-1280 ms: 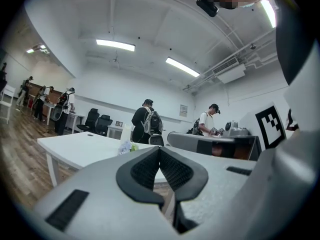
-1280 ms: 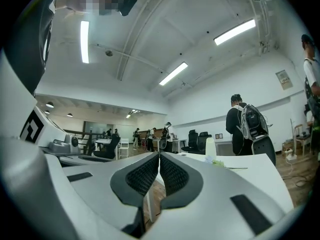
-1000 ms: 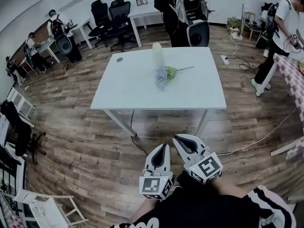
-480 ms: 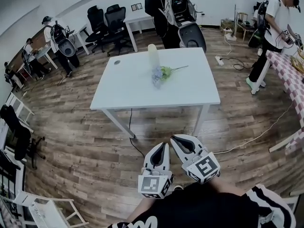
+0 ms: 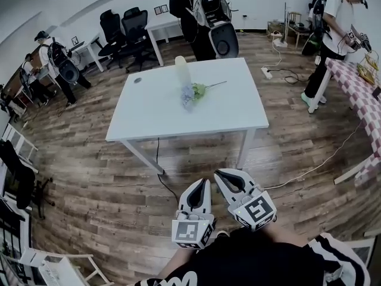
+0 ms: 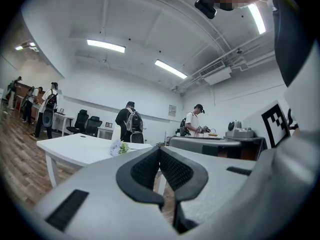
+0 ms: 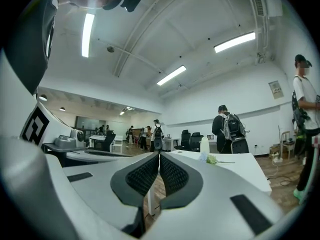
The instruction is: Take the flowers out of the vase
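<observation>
A tall white vase (image 5: 182,72) stands upright on the white table (image 5: 220,115), well ahead of me. A bunch of pale blue and green flowers (image 5: 191,92) lies flat on the tabletop beside the vase, stems pointing right. Both grippers are held close to my body, far short of the table. My left gripper (image 5: 205,183) is shut with nothing in it, and my right gripper (image 5: 222,175) beside it is shut and empty too. The left gripper view shows the vase (image 6: 116,133) and flowers (image 6: 120,147) past the touching pads. The right gripper view shows them too, vase (image 7: 204,145) and flowers (image 7: 212,159).
A person with a backpack (image 5: 205,14) stands behind the table. Another person (image 5: 333,25) stands at the right by a checked-cloth table (image 5: 357,79). Office chairs (image 5: 122,31) and more people are at the back left. Cables (image 5: 300,170) trail over the wooden floor.
In the head view the table with vase and flowers has drifted left and a little up. Both grippers stay shut side by side near my body.
</observation>
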The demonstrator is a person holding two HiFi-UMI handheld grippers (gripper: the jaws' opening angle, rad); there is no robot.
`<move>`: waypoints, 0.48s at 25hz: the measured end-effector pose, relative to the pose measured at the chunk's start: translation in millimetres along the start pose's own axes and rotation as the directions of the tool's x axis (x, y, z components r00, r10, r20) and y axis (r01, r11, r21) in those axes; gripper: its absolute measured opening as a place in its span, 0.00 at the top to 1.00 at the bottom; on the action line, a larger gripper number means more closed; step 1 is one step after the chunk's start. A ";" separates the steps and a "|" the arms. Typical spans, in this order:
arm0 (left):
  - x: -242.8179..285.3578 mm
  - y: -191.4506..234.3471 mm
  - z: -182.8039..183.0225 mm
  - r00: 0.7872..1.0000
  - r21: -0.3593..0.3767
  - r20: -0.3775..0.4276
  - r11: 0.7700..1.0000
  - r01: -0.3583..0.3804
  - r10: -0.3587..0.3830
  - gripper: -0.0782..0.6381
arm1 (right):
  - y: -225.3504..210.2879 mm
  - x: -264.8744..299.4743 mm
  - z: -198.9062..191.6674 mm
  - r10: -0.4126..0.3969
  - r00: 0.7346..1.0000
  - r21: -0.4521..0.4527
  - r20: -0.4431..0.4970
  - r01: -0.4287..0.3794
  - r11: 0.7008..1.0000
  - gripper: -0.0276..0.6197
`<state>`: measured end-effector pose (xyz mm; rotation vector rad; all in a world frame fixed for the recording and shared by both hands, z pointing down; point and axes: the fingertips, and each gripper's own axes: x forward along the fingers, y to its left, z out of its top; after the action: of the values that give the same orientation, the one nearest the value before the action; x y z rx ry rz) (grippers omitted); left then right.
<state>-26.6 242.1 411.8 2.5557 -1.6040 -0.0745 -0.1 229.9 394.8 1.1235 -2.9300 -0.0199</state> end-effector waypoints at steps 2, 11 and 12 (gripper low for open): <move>-1.1 -1.5 -1.3 1.000 0.002 -0.002 1.000 0.003 -0.003 0.88 | 2.3 -0.1 -1.3 0.001 1.000 -0.023 -0.009 -0.001 1.000 0.92; -8.3 -4.3 -3.1 1.000 -0.002 -0.002 1.000 0.005 -0.005 0.88 | 12.7 -4.1 -2.3 0.015 1.000 -0.019 -0.004 -0.015 1.000 0.92; -9.5 -3.7 -2.9 1.000 -0.003 0.000 1.000 0.004 -0.004 0.88 | 14.9 -3.9 -2.4 0.020 1.000 -0.023 -0.004 -0.020 1.000 0.92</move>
<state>-27.1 252.5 414.0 2.5560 -1.5977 -0.0770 -7.1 243.5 397.4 1.0895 -2.9303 -0.0507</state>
